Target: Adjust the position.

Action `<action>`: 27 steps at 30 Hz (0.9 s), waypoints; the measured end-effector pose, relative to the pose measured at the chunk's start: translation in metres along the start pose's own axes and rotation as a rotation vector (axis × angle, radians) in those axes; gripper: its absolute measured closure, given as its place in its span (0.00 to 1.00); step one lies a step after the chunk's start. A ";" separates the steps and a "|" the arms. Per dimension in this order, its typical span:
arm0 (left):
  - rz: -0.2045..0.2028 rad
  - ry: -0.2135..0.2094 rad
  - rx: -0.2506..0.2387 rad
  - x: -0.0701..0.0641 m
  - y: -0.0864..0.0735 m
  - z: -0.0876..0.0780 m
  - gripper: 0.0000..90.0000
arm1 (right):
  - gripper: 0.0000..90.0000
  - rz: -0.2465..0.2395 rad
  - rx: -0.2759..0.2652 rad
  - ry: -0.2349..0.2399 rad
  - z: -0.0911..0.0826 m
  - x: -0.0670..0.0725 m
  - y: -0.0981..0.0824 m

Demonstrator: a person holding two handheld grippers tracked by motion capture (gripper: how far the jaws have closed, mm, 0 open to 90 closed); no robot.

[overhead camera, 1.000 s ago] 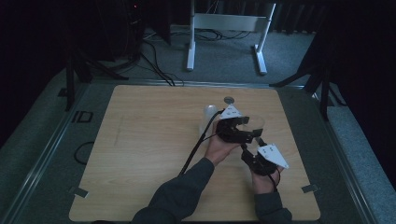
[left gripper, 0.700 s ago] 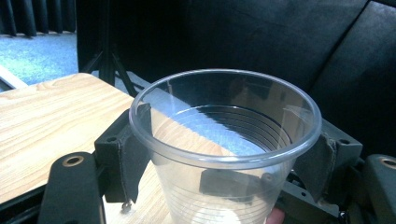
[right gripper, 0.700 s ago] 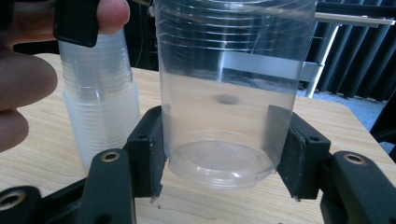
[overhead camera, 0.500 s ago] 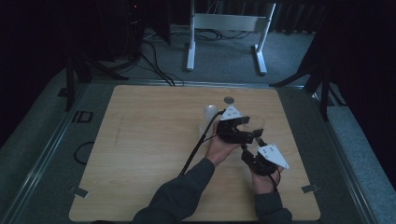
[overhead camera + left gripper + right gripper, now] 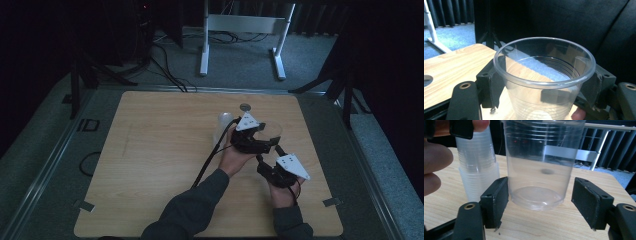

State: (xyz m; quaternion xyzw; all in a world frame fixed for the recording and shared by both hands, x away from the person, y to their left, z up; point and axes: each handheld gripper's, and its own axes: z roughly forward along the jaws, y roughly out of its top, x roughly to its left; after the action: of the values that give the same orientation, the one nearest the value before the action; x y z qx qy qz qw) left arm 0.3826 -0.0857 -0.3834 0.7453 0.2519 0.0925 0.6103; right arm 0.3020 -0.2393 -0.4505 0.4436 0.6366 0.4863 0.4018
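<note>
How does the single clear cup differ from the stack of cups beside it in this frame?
The single clear cup is one wide, see-through cup; the stack of cups is many nested cups, narrower and cloudier. The single cup sits between the pads of the left hand-held gripper just under its rim; the stack stands alone on the table. The single cup is lifted a little, casting a shadow beneath; the stack rests on the wood. Both are upright, ribbed plastic.

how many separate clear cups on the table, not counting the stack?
1: the clear cup stands between the pads of the left tool, with the open right tool around its base. The cup stack stands beside it; its count is unclear.
</note>
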 end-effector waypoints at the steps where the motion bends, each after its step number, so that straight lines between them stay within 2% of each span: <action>1: 0.002 0.005 -0.001 0.000 0.000 0.000 0.31 | 0.32 0.001 -0.002 0.001 0.000 0.000 0.000; 18: 0.031 0.082 -0.016 0.003 -0.003 -0.004 0.31 | 0.31 -0.009 -0.019 -0.002 -0.006 -0.001 -0.001; 24: 0.033 0.088 -0.020 0.004 -0.002 -0.006 0.31 | 0.31 -0.006 -0.019 -0.015 -0.008 -0.003 -0.001; 27: 0.047 0.093 -0.017 0.003 -0.003 -0.006 0.31 | 0.31 -0.004 -0.022 -0.021 -0.009 -0.005 -0.001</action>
State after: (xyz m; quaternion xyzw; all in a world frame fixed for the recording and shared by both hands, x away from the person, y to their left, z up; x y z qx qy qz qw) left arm 0.3818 -0.0790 -0.3849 0.7409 0.2616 0.1432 0.6018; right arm 0.2943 -0.2464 -0.4495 0.4432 0.6279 0.4876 0.4142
